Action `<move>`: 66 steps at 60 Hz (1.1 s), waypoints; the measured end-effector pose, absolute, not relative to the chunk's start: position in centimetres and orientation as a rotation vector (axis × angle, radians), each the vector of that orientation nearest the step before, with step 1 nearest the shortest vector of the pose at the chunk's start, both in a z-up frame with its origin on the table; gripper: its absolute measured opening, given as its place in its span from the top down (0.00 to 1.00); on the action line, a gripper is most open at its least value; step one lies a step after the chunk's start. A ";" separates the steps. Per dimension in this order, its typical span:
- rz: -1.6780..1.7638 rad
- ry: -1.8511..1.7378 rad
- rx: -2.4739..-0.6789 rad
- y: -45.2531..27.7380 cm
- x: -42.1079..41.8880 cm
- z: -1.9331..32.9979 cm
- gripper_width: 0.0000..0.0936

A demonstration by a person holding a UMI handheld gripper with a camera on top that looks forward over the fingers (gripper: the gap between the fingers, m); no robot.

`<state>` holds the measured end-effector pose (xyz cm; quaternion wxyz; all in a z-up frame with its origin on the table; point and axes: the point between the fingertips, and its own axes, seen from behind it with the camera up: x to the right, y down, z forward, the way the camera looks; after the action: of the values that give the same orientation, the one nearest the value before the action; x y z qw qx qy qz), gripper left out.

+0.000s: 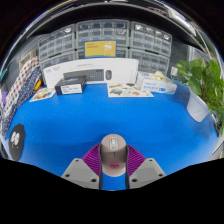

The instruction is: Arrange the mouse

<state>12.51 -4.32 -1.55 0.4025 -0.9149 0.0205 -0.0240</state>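
Observation:
A beige computer mouse (113, 153) sits between my gripper's (113, 163) two fingers, its scroll wheel pointing away from me. The purple pads (93, 158) press against both of its sides. The mouse is over the blue table surface (100, 118), close to its near edge. I cannot tell whether it rests on the table or is held just above it.
A white box (90, 72) with a keyboard and mouse picture stands at the back. Small boxes and leaflets (130, 90) lie beside it. A green plant (207, 80) stands at the right. A dark round object (16, 140) lies at the left. Drawer racks (100, 40) line the back wall.

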 end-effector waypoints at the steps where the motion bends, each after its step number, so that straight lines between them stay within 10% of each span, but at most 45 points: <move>1: -0.062 0.050 -2.318 -4.4 12.5 -1.6 0.69; 14: -0.114 0.117 -2.328 -3.8 11.3 0.1 0.69; 39: -0.108 0.142 -2.080 -2.9 -12.2 17.3 0.69; 66: 0.011 -0.008 -2.286 -5.2 -30.0 4.5 0.69</move>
<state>-30.03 -5.24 4.46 0.4149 -0.9098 -0.0033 0.0044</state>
